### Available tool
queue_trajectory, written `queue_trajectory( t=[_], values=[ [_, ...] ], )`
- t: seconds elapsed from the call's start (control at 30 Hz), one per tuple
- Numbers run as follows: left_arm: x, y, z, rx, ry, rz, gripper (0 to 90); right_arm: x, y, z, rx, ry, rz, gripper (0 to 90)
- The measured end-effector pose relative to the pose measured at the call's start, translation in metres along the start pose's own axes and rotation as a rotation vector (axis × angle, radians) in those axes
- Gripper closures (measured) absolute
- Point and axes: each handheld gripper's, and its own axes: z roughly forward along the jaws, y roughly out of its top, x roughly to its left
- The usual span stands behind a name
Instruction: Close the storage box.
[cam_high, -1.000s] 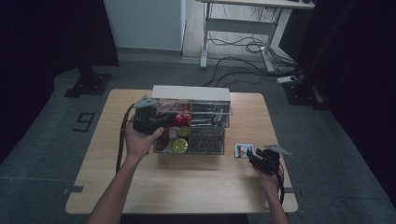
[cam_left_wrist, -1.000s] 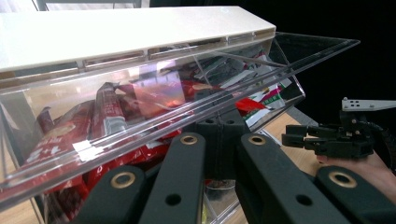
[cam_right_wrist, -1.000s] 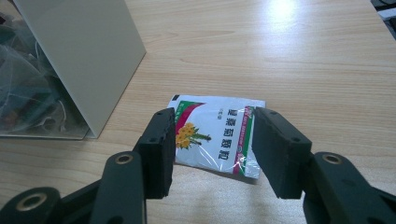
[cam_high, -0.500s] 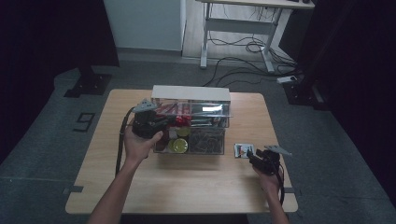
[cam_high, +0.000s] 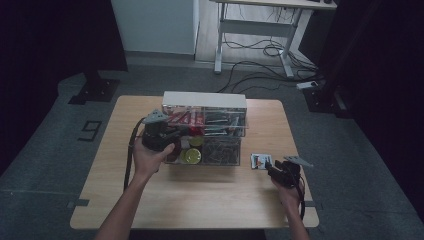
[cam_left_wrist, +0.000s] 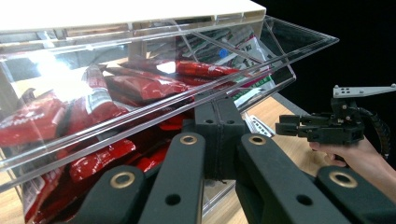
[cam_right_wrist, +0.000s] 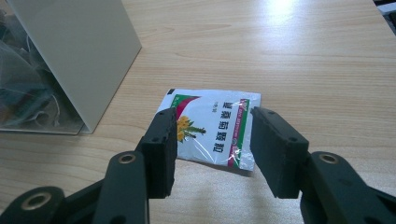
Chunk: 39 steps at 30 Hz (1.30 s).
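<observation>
Left gripper (cam_left_wrist: 217, 140) at frame centre, jaws pressed together against clear organizer (cam_high: 205, 131) drawer front, right gripper (cam_right_wrist: 212, 140) lower right, jaws apart, hovering astride sachet (cam_right_wrist: 210, 128) lying on table (cam_high: 150, 200).

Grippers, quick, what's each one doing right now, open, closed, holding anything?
Left tool: jaws shut, at the clear drawer of red packets; grip unclear.
Right tool: open, empty, over the white sachet on the table.

My left gripper (cam_left_wrist: 218, 126) has its jaws pressed together at the front edge of a tilted clear drawer (cam_left_wrist: 140, 100) packed with red packets (cam_left_wrist: 140, 86). Off to the right, my right gripper (cam_left_wrist: 322, 128) hovers above the wooden table (cam_left_wrist: 273, 114).
</observation>
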Motion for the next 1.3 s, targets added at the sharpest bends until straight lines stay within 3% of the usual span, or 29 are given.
queue_trajectory(
  t=[0.47, 0.7, 1.0, 1.3],
  values=[
    [-0.002, -0.006, 0.002, 0.004, -0.009, -0.001, 90.0, 0.0, -0.001, 0.0, 0.002, -0.001, 0.003, 50.8],
    [-0.003, -0.017, -0.003, 0.0, -0.008, 0.02, 88.3, 0.0, 0.0, -0.001, -0.001, 0.002, 0.002, 50.7],
    [0.005, -0.047, -0.007, 0.002, 0.027, 0.076, 66.1, 0.0, -0.001, -0.001, -0.005, 0.01, 0.012, 50.7],
    [0.013, -0.077, -0.012, 0.013, 0.02, 0.069, 56.5, 0.0, -0.002, -0.002, -0.008, 0.02, 0.011, 50.6]
  ],
)
